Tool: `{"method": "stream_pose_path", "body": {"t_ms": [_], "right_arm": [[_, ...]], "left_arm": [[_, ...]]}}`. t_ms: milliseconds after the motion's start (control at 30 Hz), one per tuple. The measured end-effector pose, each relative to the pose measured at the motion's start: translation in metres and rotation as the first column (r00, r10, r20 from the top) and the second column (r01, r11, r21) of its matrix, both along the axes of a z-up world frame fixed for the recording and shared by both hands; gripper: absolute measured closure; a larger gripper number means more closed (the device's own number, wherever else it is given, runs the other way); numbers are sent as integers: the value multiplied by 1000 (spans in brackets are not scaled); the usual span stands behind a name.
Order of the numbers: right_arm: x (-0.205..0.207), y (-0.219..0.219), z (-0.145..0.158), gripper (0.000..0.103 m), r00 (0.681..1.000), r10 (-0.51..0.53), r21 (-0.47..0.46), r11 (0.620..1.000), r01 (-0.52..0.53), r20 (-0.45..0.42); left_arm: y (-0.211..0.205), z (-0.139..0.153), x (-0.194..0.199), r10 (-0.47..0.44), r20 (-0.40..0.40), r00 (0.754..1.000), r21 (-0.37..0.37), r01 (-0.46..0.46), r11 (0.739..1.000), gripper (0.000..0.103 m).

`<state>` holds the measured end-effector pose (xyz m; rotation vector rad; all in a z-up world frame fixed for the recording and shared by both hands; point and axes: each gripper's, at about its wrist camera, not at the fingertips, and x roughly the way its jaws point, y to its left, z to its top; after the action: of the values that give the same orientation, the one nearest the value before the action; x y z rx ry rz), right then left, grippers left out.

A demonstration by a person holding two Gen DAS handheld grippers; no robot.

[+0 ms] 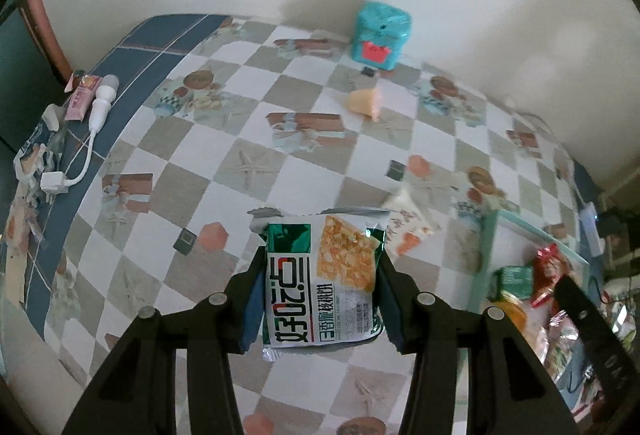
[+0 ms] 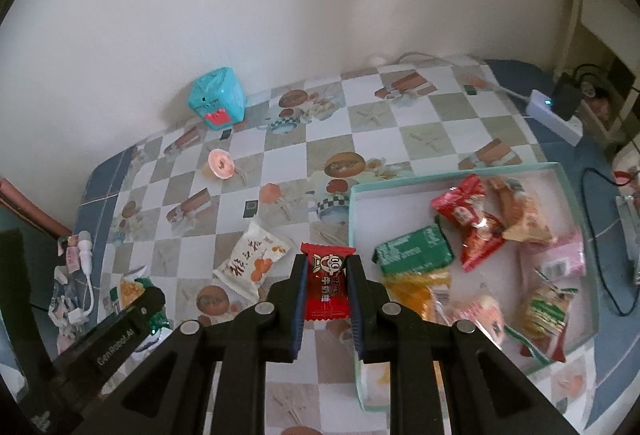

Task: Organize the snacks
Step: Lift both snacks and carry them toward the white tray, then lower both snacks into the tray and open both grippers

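- Two grippers were both loaded: the left gripper (image 1: 320,275) was clamped on a glossy green-and-white cracker packet (image 1: 324,279), held above the checkered tablecloth (image 1: 224,139), long axis running 6 to 12.
- The right gripper (image 2: 328,287) pinched a crinkly red candy wrapper (image 2: 326,281), also lengthwise 6 to 12, just left of the box's near wall.
- The shallow teal box (image 2: 472,182) sat at 3 o'clock, packed with snacks.
- Open cloth stretched toward 12, up to a teal cube (image 2: 218,101) at the wall; a white persimmon pouch (image 2: 252,259) lay at 10.
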<state>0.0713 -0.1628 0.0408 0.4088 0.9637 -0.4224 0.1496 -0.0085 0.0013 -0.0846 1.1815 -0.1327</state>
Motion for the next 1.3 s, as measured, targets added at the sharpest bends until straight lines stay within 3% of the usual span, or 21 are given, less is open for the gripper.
{"method": "stream_pose_path", "body": {"t_ms": [467, 767, 933, 1300], "right_arm": [[-50, -4, 3, 83, 1000, -14, -28, 999, 14, -4], [-79, -61, -4, 83, 987, -159, 22, 987, 160, -24], [-99, -102, -12, 83, 964, -263, 68, 962, 265, -46], [-137, -160, -22, 83, 912, -406, 126, 903, 410, -55]], "left_arm": [[-17, 29, -32, -44, 63, 997, -33, 46, 998, 52], [-55, 36, -49, -132, 68, 989, -51, 135, 989, 52], [-89, 35, -61, -216, 63, 974, -70, 220, 973, 52], [-174, 26, -91, -394, 51, 918, -91, 397, 913, 52]]}}
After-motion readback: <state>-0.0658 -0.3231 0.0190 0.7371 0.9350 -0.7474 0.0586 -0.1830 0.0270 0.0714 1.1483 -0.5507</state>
